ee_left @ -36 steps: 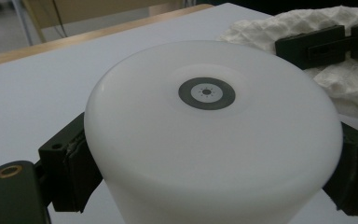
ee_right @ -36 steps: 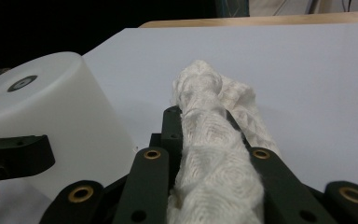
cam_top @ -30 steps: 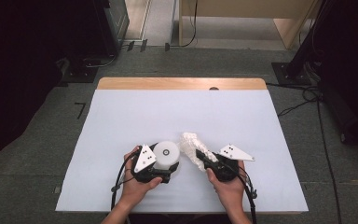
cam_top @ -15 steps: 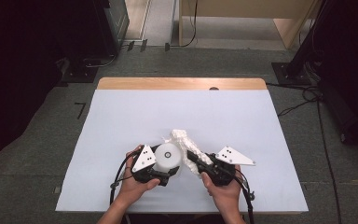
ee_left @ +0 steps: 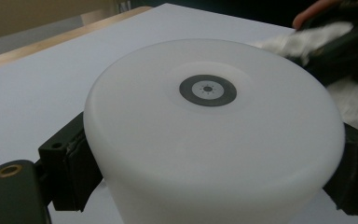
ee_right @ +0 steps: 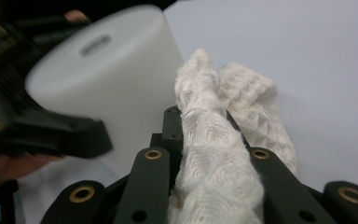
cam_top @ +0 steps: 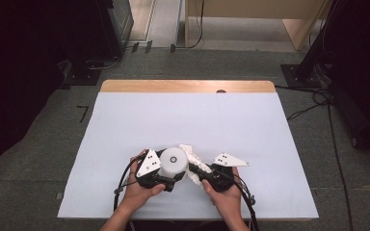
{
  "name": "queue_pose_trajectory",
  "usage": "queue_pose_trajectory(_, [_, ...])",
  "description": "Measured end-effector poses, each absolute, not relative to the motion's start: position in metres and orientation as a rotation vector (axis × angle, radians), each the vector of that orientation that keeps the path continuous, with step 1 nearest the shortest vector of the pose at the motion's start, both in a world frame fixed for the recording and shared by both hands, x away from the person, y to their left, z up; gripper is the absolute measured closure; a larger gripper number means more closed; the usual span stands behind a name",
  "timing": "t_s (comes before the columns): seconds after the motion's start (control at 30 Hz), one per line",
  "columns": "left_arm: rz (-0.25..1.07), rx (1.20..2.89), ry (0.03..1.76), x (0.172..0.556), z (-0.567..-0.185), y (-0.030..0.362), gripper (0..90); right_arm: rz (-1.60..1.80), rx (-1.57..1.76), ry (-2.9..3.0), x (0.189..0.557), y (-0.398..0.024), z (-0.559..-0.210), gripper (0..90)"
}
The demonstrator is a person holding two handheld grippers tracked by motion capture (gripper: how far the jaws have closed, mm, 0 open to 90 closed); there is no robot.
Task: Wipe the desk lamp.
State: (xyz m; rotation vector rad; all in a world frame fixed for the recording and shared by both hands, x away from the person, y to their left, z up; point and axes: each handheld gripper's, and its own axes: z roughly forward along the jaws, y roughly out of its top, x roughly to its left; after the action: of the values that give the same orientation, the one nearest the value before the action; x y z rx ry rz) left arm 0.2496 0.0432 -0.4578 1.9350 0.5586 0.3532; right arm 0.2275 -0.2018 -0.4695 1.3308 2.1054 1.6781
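**White tub and bunched cloth meeting at the near edge of the bench**

Near the front edge of the bench [cam_top: 125, 125], at its middle, the person's two hands are working side by side. On the left, the left hand [cam_top: 137, 192] is wrapping around the left tongs [cam_top: 169, 169], whose grey three-cornered plate is sitting on top and whose black cable is looping down beside the wrist. These tongs are standing wide and pressing on both flanks of a white round tub [cam_top: 174, 161]. In the left gripper view the tub [ee_left: 214, 135] is sitting between the two black pads, one against each side, its flat top facing up and carrying a small dark ring mark [ee_left: 208, 90] at the centre. The tub is sitting on the pale sheet covering the bench, just ahead of the left hand.

Just right of the tub, a crumpled white waffle cloth [cam_top: 192, 159] is touching its side. In the right gripper view the cloth [ee_right: 214, 158] is running as a twisted rope up between the black jaws and spilling forward against the wall of the tub [ee_right: 116, 88]. The right tongs [cam_top: 200, 173] are squeezing tight on this cloth, with almost no gap showing around the fabric.

Farthest right, the right hand [cam_top: 226, 192] is gripping the body of those tongs, its grey plate pointing outward and its cable trailing off the near edge.
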Motion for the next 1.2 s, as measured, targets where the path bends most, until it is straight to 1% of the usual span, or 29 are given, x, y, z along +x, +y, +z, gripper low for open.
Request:
queue_pose_trajectory(0.13, [0.349,1.934,0.557,0.25,-0.458,0.043,8.6,1.727,1.25,2.059,0.221,-0.205,-0.446,78.4])
queue_pose_trajectory(0.23, [0.347,1.934,0.557,0.25,-0.458,0.043,8.6,1.735,1.224,2.047,0.218,-0.204,-0.441,78.4])
queue_pose_trajectory(0.43, [0.356,1.935,0.559,0.249,-0.458,0.043,8.6,1.697,1.274,2.037,0.224,-0.21,-0.449,78.4])
queue_pose_trajectory(0.7, [0.354,1.937,0.557,0.249,-0.458,0.043,8.6,1.611,1.411,1.976,0.234,-0.234,-0.455,77.7])
queue_pose_trajectory(0.87, [0.352,1.939,0.557,0.249,-0.458,0.043,8.6,1.405,1.522,1.999,0.245,-0.248,-0.473,74.8])
queue_pose_trajectory(0.97, [0.349,1.938,0.555,0.249,-0.458,0.044,8.6,1.255,1.562,1.987,0.25,-0.254,-0.479,64.4])
queue_pose_trajectory(1.0, [0.349,1.939,0.554,0.249,-0.458,0.044,8.6,1.229,1.582,1.978,0.251,-0.256,-0.48,59.3])
queue_pose_trajectory(1.03, [0.349,1.94,0.554,0.249,-0.458,0.044,8.6,1.205,1.605,1.956,0.253,-0.259,-0.48,52.0])
queue_pose_trajectory(1.13, [0.349,1.939,0.554,0.249,-0.458,0.044,8.6,1.186,1.613,1.906,0.253,-0.265,-0.475,43.0])
queue_pose_trajectory(1.2, [0.349,1.938,0.555,0.249,-0.458,0.044,8.6,1.163,1.61,1.863,0.251,-0.269,-0.468,39.2])
